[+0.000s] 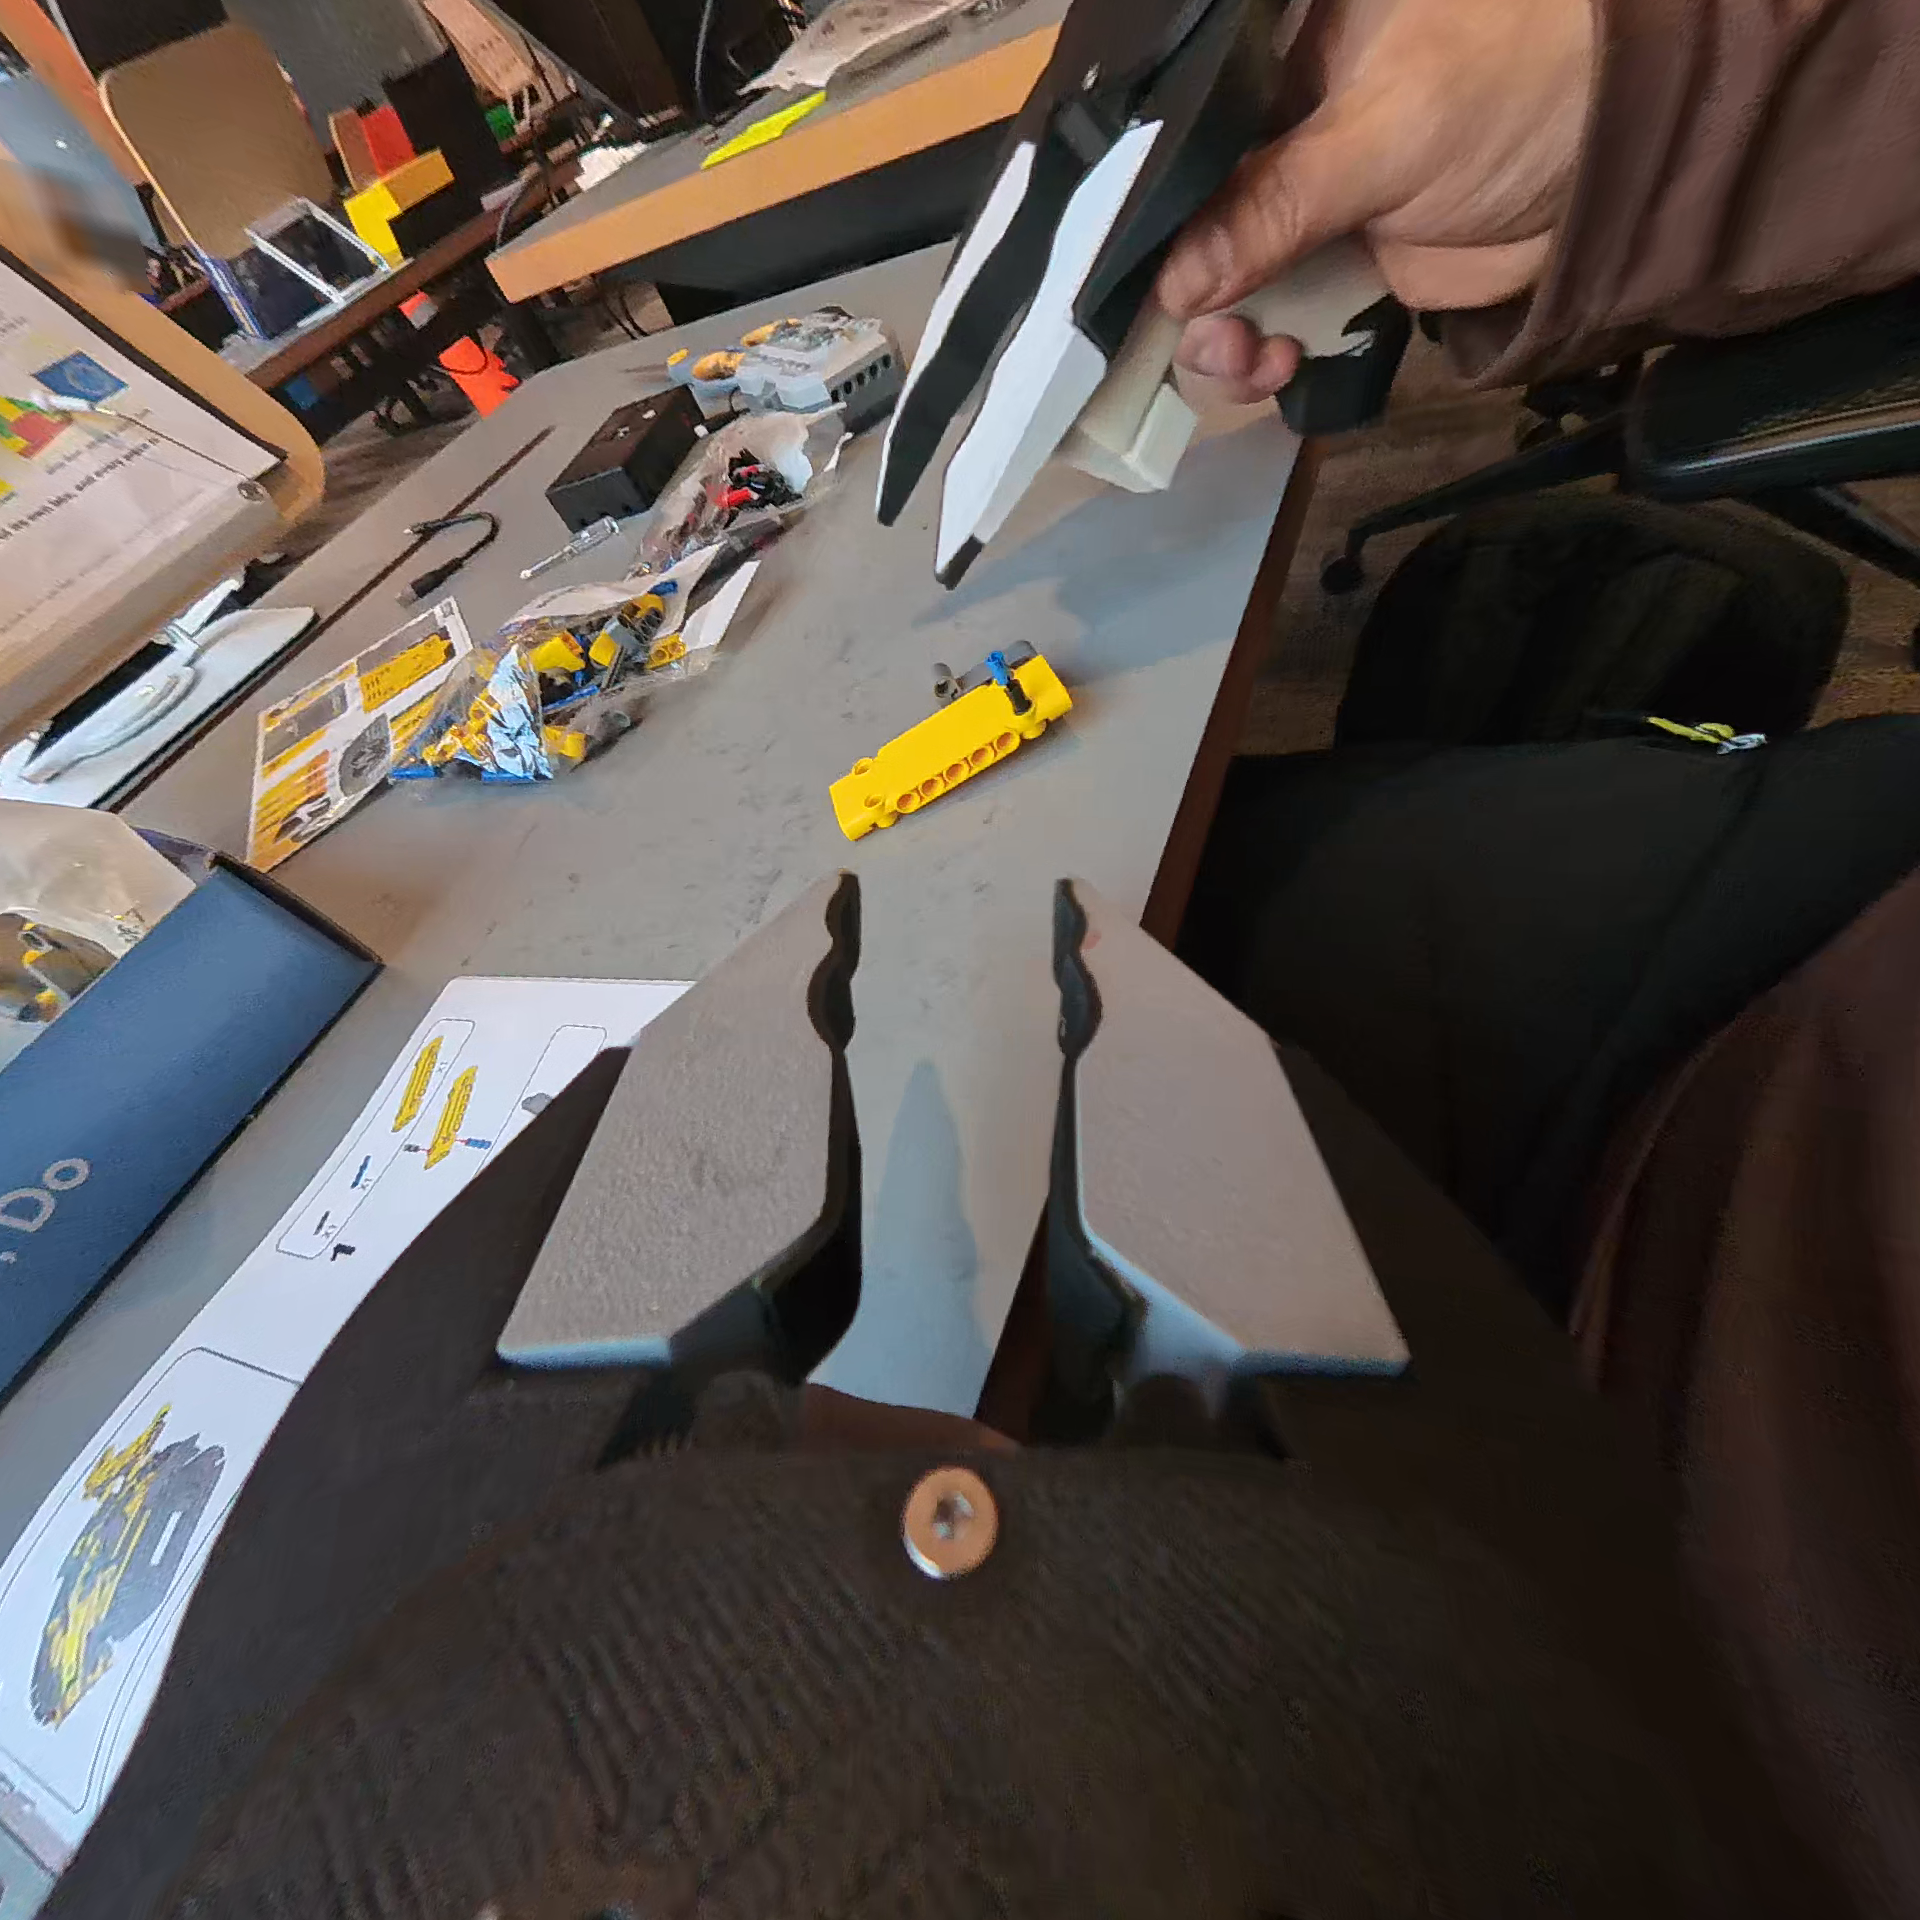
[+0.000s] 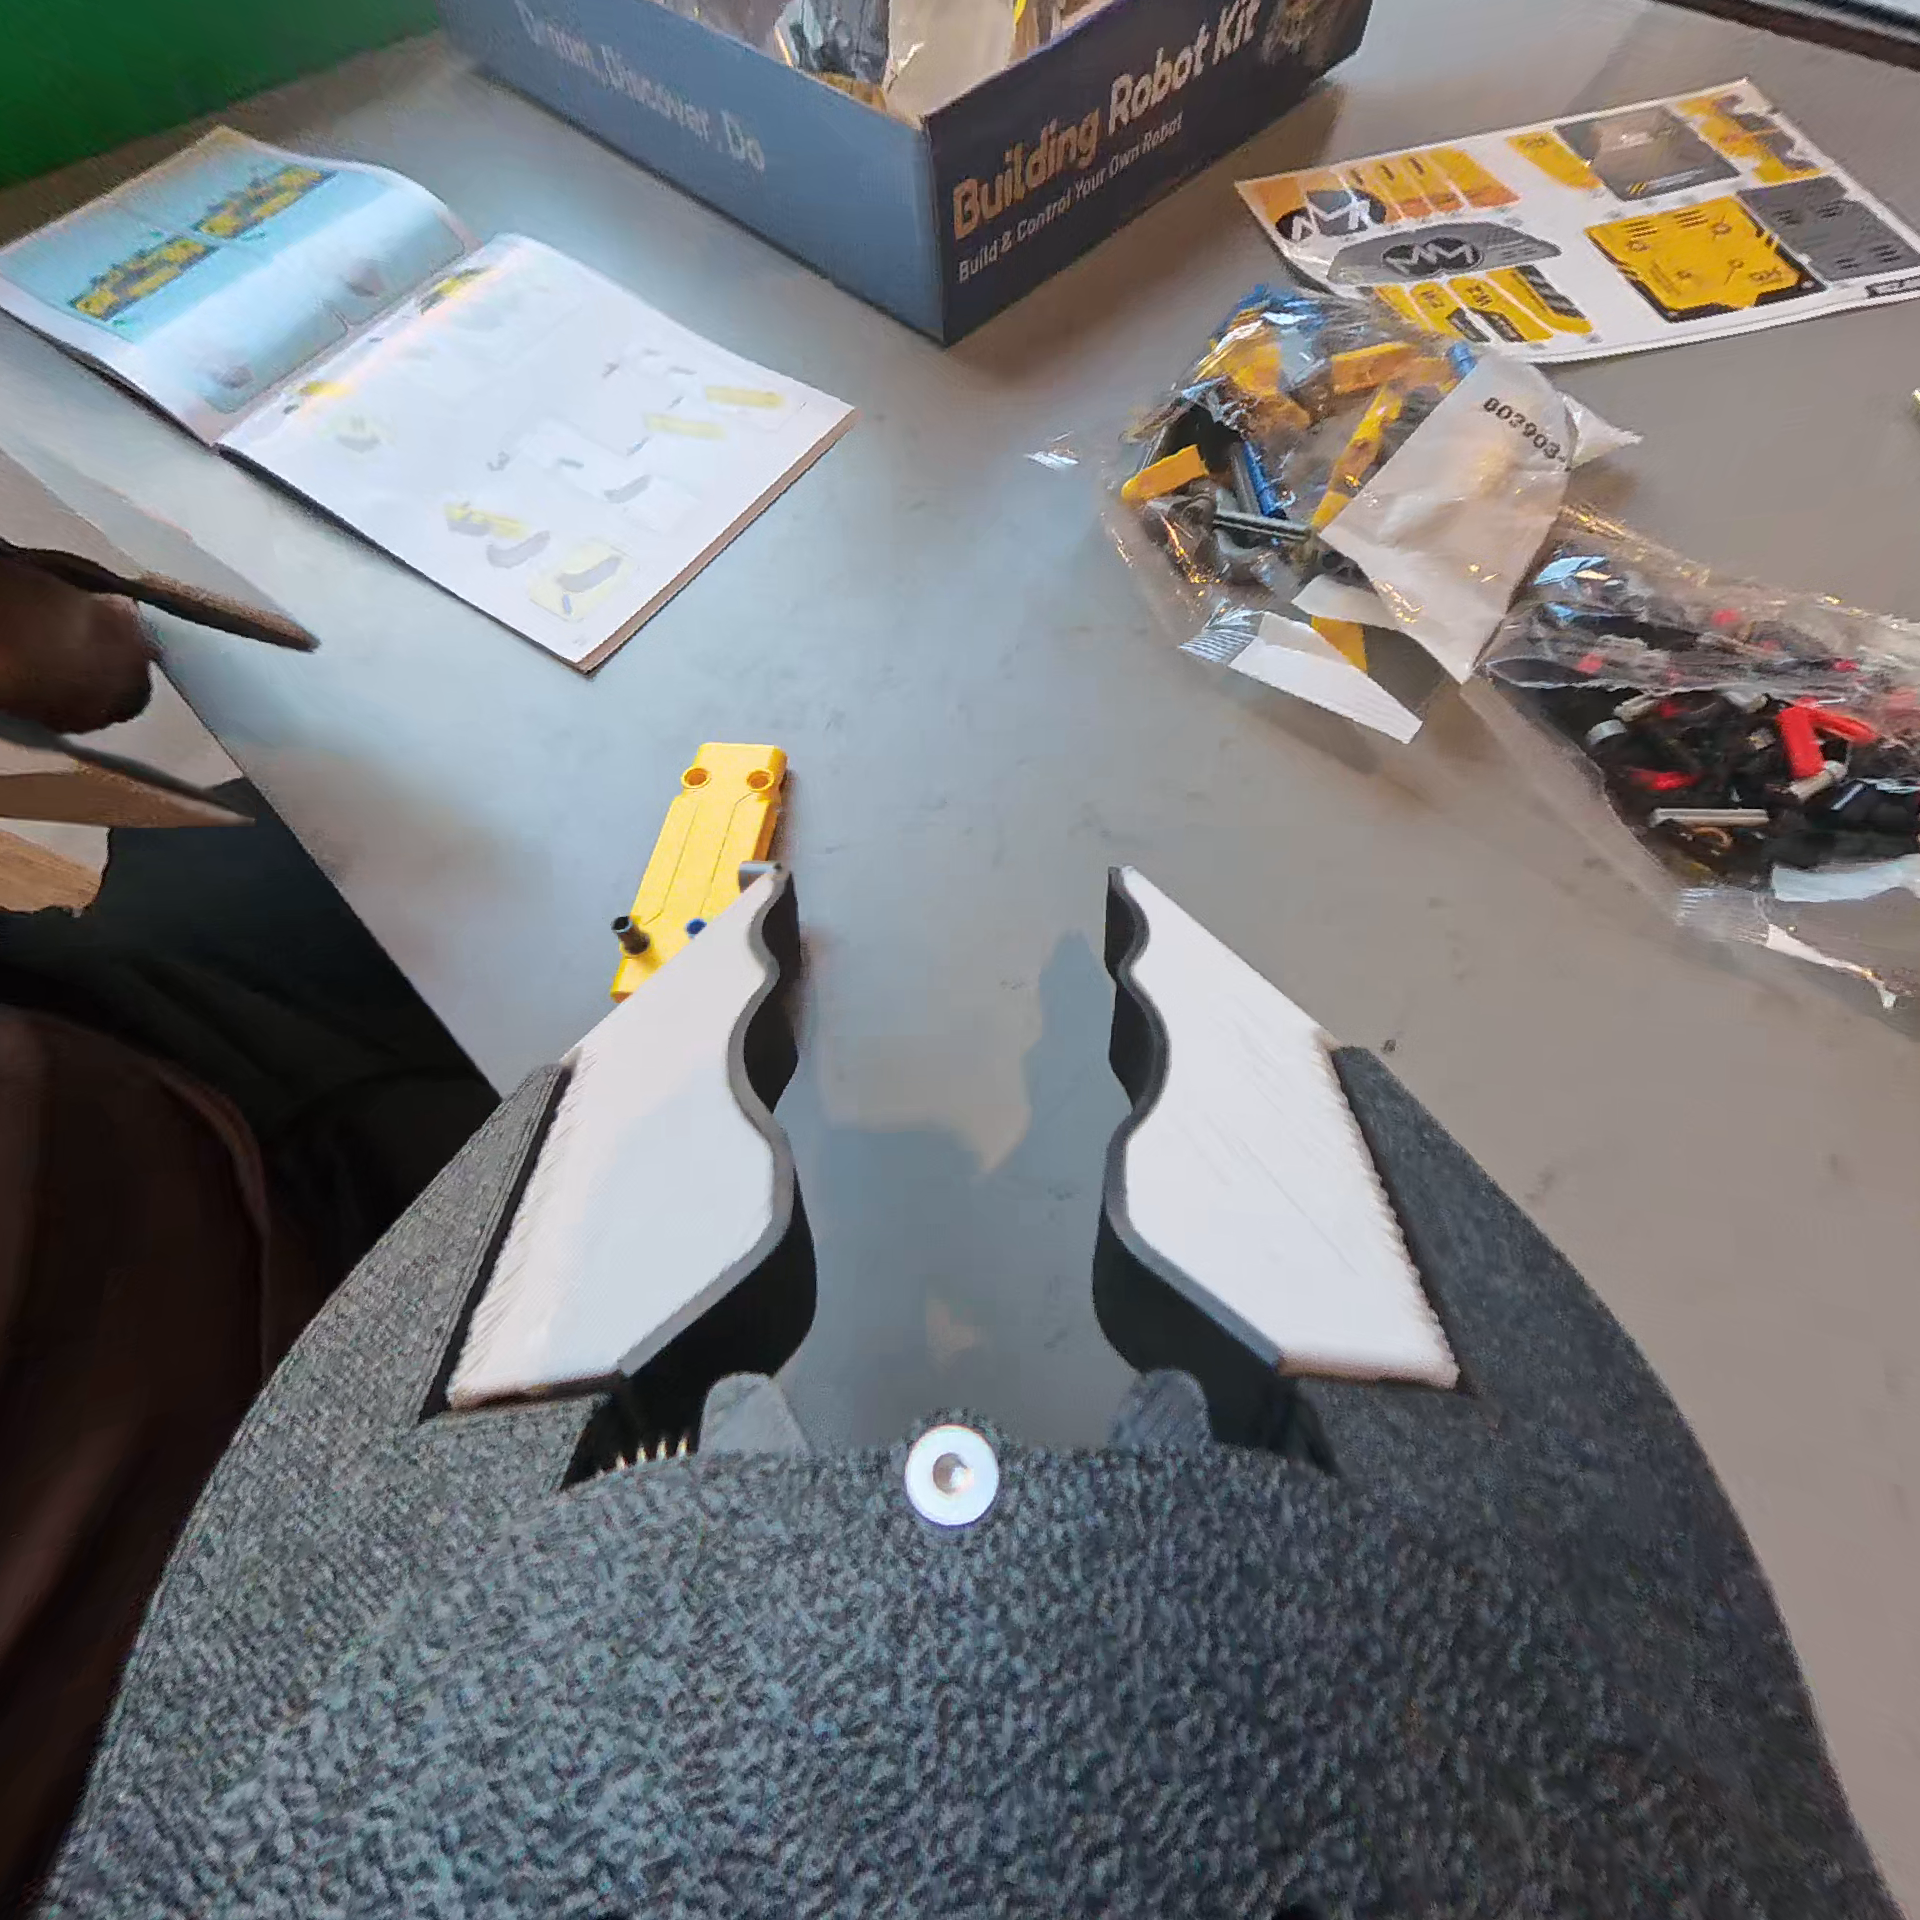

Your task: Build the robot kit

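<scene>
The grey matte tabletop [image 2: 935,644] lies under both claws; on it, far ahead and slightly right of the right claw, stands an open dark-blue cardboard box [image 2: 914,197] with orange and pale printed lettering on its sides; ahead-left of that claw lies an open white instruction booklet [image 2: 499,457], and far ahead-right a printed sticker sheet of yellow, black and grey panels [image 2: 1621,229]; to the right sit 2 clear plastic bags, 1 of yellow and blue parts [image 2: 1340,488] bearing a white label with printed digits, 1 of black and red parts [image 2: 1745,748].

The right gripper [image 2: 951,894], white-faced fingers with black wavy inner edges, hovers with its jaws wide apart, gripping nothing; its left fingertip overlaps, in this view, the near end of a flat yellow plastic beam with round holes and small grey, blue and black pins [image 2: 717,852].

The left gripper [image 1: 956,904], grey-faced, also stands apart and empty, above the table edge; the yellow beam [image 1: 951,753] lies just ahead of its tips, untouched.
</scene>
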{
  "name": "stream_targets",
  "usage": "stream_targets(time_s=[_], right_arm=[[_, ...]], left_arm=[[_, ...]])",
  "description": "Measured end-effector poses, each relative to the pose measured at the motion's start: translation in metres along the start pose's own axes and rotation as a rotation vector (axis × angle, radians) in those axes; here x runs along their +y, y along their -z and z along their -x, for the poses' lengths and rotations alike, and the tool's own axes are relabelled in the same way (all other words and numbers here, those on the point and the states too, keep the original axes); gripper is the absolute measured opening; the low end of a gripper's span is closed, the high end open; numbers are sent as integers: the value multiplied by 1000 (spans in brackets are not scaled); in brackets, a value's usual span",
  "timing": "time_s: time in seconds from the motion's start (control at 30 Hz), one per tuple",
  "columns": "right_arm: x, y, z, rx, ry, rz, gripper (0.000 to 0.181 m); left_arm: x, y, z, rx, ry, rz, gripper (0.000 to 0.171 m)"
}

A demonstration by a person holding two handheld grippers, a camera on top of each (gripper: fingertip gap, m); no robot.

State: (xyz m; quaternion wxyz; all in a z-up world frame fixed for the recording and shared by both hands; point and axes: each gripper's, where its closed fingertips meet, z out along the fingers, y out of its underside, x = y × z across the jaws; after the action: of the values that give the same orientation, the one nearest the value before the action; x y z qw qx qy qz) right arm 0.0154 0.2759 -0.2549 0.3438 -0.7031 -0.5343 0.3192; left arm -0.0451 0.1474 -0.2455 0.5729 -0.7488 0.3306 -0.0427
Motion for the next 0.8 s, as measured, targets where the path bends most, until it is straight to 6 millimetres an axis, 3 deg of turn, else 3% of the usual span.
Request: stream_targets(time_s=[0.17,0.3,0.47,0.53,0.7,0.8], right_arm=[[10,-2,-26,123,38,38,56],[-13,8,-32,133,2,-85,52],[-11,0,-18,14,-35,-86,12],[-7,-3,-29,83,-14,-45,13],[-1,-5,-53,222,16,-7,35],[3,0,-66,278,14,7,35]], left_arm=[[-6,2,1,15,31,-51,38],[-9,6,4,40,104,-82,34],[-9,10,5,39,106,-100,28],[-7,11,5,19,76,-98,28],[-7,12,4,0,46,-96,28],[-5,16,7,-3,48,-91,28]])
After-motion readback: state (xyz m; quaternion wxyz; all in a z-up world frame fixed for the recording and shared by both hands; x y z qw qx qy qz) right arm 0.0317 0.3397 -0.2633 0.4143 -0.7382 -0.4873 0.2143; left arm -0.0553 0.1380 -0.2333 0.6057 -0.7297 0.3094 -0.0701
